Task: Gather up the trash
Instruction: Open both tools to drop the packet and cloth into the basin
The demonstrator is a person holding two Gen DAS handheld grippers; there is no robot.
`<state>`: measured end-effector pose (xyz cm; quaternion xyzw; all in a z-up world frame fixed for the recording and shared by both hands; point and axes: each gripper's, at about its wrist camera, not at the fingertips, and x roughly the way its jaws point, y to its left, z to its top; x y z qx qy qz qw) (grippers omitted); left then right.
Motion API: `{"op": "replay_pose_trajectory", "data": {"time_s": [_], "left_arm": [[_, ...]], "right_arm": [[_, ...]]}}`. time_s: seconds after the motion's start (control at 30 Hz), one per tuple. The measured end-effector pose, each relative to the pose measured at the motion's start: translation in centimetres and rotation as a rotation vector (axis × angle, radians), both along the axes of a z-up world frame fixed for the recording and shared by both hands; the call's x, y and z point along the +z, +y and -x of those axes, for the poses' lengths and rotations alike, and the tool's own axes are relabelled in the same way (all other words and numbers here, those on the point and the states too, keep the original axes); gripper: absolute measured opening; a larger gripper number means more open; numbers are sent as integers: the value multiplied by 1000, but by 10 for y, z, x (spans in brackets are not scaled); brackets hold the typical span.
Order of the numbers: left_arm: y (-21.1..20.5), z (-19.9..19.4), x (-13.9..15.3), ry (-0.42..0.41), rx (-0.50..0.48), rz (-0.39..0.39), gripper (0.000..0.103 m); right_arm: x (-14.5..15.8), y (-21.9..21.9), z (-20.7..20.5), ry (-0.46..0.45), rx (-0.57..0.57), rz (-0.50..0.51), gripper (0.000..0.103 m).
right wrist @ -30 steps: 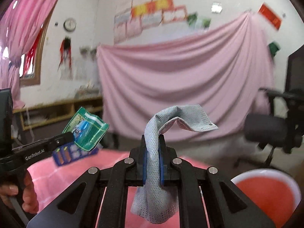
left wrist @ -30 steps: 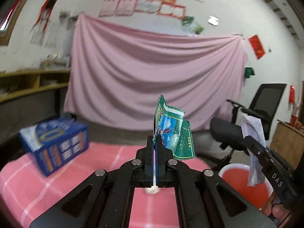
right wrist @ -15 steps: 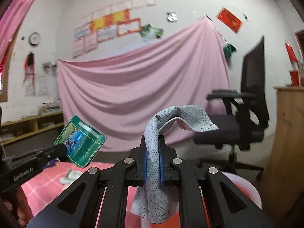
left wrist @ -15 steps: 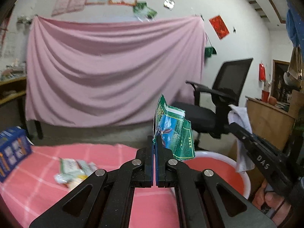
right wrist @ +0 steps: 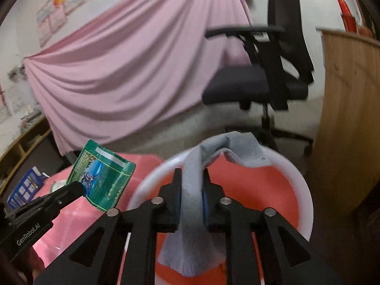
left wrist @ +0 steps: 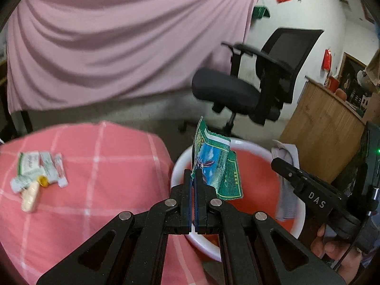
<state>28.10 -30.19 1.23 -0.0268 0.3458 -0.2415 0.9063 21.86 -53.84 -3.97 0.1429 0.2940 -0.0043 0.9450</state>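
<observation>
My left gripper (left wrist: 192, 174) is shut on a green and blue snack wrapper (left wrist: 213, 163), which stands up over the near rim of a white basin with a red inside (left wrist: 239, 140). In the right wrist view, that gripper (right wrist: 80, 186) and wrapper (right wrist: 102, 178) hang left of the basin (right wrist: 302, 187). My right gripper (right wrist: 192, 174) is above the basin, and its jaws are opening. A grey face mask (right wrist: 192, 201) is still draped between the pads and touches both. From the left wrist view, the right gripper (left wrist: 276, 163) and the hanging mask (left wrist: 286, 190) are over the basin's right side.
A table in pink checked cloth (left wrist: 95, 166) stands left of the basin, with several small packets (left wrist: 40, 168) and a blue box (right wrist: 23, 190) on it. Behind the basin are a black office chair (left wrist: 237, 90) and a wooden cabinet (left wrist: 320, 137). A person's hand (left wrist: 332, 254) holds the right gripper.
Both grippers have swung right and tilted down, from above the table to over the basin. The right jaws stand slightly wider around the mask. The wrapper stays clamped.
</observation>
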Motion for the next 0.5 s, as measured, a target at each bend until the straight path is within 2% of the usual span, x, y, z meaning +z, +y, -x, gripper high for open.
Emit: {"op": "replay_pose_trajectory", "data": {"time_s": [0.07,0.27,0.33,0.43,0.5], "left_arm": [[1,-6,-6,54,-23,12,0],[-3,-14,-19,100,-53,-16,1],[-3,-12,-21,107,-55,-22,4],[3,-12,-21,112,-44,-12,11],[5,-12,-21,109,-35,-3,11]], "right_arm": [[-5,-6,-1,23,-7,-21,27],[-8,-9,-1,62,-26,-28,31],[-9,-8,-2,68,-27,-23,48],[-6,-8,-2,63,-28,-17,54],[-6,-10,-4,64,-38,-11,59]]}}
